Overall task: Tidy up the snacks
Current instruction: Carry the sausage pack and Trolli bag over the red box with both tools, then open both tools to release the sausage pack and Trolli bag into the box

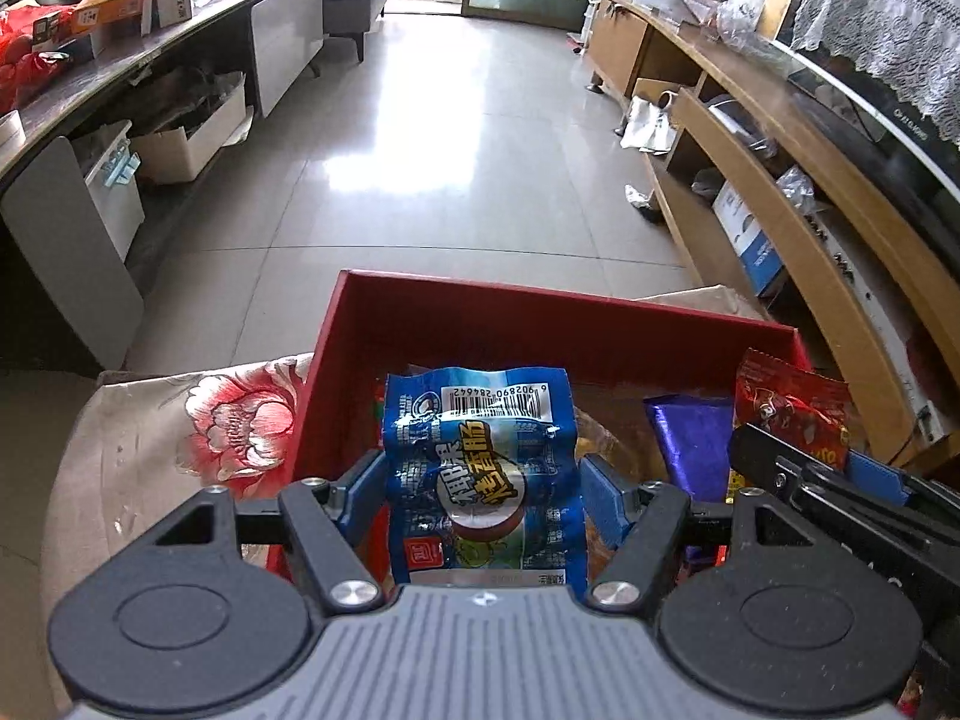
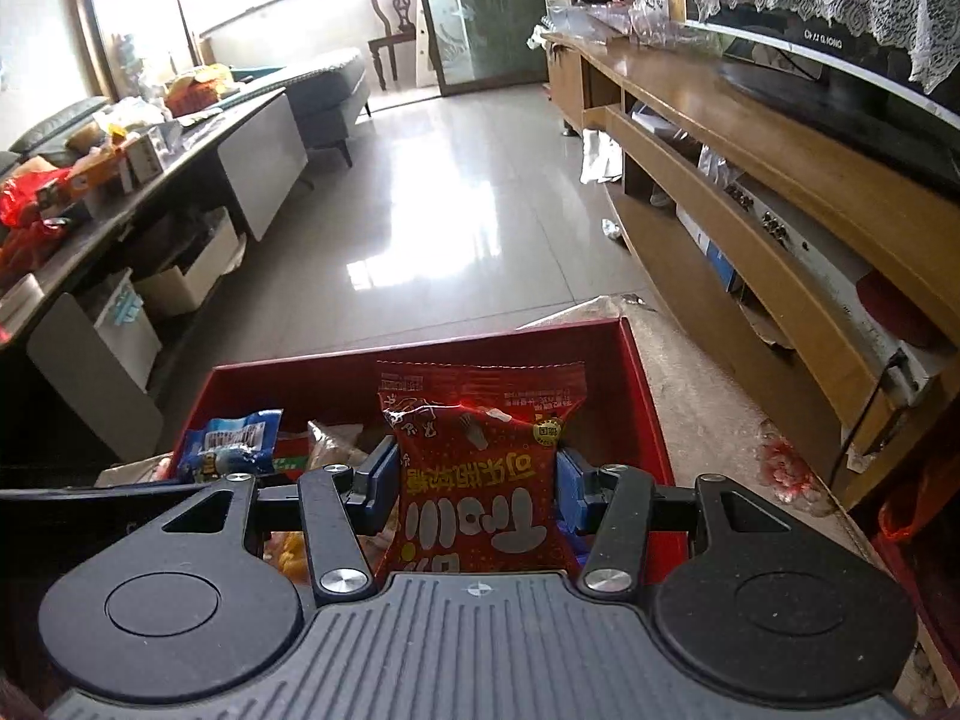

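Note:
My left gripper is shut on a blue snack packet and holds it upright over the red box. My right gripper is shut on a red snack packet, also over the red box. In the left wrist view the red packet and the right gripper's body show at the right, beside a purple packet in the box. In the right wrist view the blue packet shows at the left. Other snacks lie in the box, mostly hidden.
The box sits on a flowered cloth. A wooden TV stand with a TV runs along the right. A cluttered grey table with boxes beneath stands at the left. Tiled floor lies ahead, with a sofa beyond.

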### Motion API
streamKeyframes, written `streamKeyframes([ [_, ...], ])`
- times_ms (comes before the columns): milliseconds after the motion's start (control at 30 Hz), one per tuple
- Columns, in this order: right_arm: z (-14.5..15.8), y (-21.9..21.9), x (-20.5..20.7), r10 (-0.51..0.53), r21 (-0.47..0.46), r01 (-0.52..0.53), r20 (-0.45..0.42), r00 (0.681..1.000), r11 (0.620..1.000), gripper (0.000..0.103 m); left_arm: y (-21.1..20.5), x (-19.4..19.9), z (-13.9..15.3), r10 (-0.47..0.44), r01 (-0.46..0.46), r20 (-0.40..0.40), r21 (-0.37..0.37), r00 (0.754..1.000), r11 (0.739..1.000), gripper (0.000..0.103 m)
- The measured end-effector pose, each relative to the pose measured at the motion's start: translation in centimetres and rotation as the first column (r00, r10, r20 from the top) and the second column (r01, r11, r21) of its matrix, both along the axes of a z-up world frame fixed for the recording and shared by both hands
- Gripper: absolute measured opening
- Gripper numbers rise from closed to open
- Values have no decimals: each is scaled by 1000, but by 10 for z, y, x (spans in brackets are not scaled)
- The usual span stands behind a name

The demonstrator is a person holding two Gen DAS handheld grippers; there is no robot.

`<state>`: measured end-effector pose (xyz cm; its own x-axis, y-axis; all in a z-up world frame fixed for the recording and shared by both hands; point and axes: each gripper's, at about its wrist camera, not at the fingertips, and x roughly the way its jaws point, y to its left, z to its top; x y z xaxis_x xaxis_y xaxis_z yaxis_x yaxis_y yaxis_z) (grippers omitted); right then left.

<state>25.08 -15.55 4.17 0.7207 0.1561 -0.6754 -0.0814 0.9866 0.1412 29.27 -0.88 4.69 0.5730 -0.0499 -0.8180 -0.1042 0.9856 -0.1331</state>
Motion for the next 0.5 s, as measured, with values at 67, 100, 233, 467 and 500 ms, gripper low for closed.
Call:
streamKeyframes([
  [67,-3,1,2,-3,-9,3,-3,1000,1000,60,0,3,-2,2,-2,-4,6,1000,1000,68],
  [100,-4,2,3,-3,-12,3,-5,1000,1000,60,0,4,-3,3,-3,-6,6,1000,1000,68],
  [233,-6,3,9,-1,-14,1,-16,1000,1000,62,4,8,-7,11,-12,-21,-7,1000,1000,68],
  [467,0,2,8,-4,-15,4,3,1000,1000,70,6,7,-4,10,-11,-25,-20,1000,1000,68],
  [500,1,2,8,-3,-17,3,6,1000,1000,70,6,7,-3,11,-11,-26,-20,1000,1000,69],
])
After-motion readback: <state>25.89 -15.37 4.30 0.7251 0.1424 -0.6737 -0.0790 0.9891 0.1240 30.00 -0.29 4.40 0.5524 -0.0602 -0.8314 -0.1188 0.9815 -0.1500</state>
